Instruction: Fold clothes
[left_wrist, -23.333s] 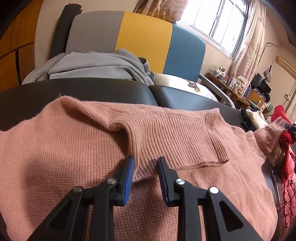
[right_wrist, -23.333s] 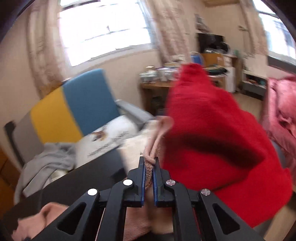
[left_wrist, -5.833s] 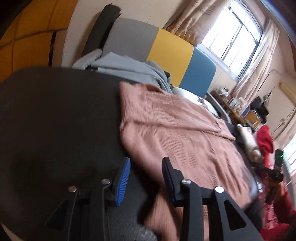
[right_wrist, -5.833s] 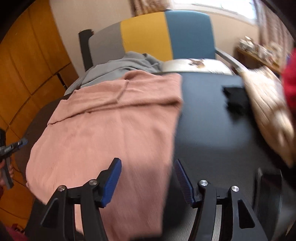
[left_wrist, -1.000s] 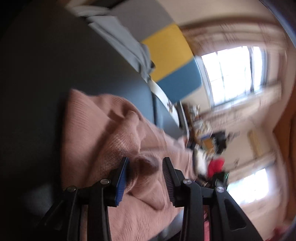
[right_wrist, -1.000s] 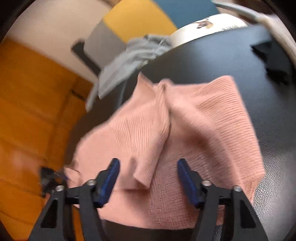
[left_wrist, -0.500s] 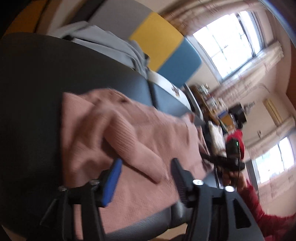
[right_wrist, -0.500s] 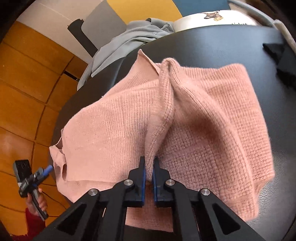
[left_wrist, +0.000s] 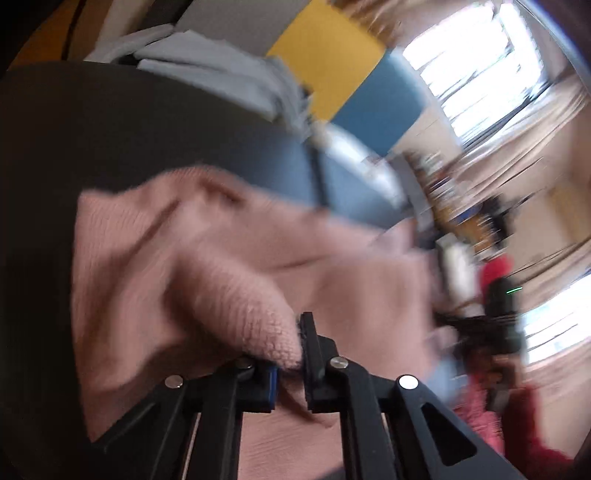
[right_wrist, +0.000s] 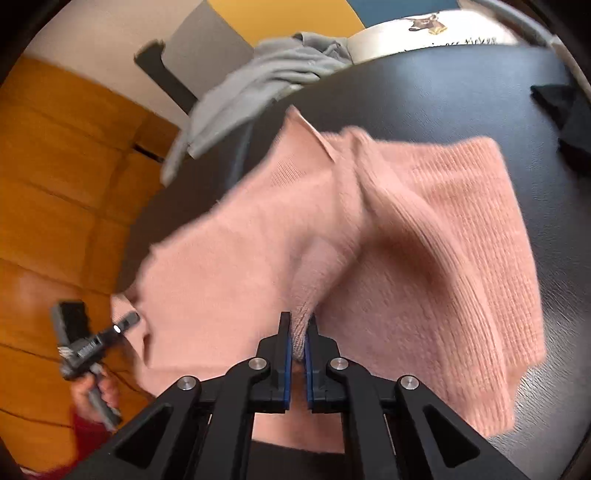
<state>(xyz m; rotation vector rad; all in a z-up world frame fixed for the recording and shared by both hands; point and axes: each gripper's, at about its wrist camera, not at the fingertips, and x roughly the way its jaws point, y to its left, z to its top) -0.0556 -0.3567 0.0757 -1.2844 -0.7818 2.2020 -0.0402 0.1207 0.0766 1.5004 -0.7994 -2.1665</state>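
Observation:
A pink knit sweater (right_wrist: 424, 258) lies partly folded on a black padded surface (right_wrist: 461, 92). My right gripper (right_wrist: 299, 326) is shut on a raised fold at the sweater's near edge, and the fabric peaks up from its pads. In the blurred left wrist view, my left gripper (left_wrist: 295, 343) has its jaws closing on a thick fold of the sweater (left_wrist: 229, 266), which bulges over the left finger. The left gripper (right_wrist: 88, 347) also shows at the lower left of the right wrist view, held in a hand.
A grey garment (right_wrist: 266, 74) lies on a chair with a grey, yellow and blue back (left_wrist: 325, 51). On the black surface at the far right sits a small black item (right_wrist: 569, 110). Orange wood panelling (right_wrist: 55, 184) rises on the left. Red clothing (left_wrist: 495, 269) is to the right.
The left jaws went from wide apart to closed on a sweater fold. The right jaws shut on their fold half a second ago and still hold it. Both folds now stand higher.

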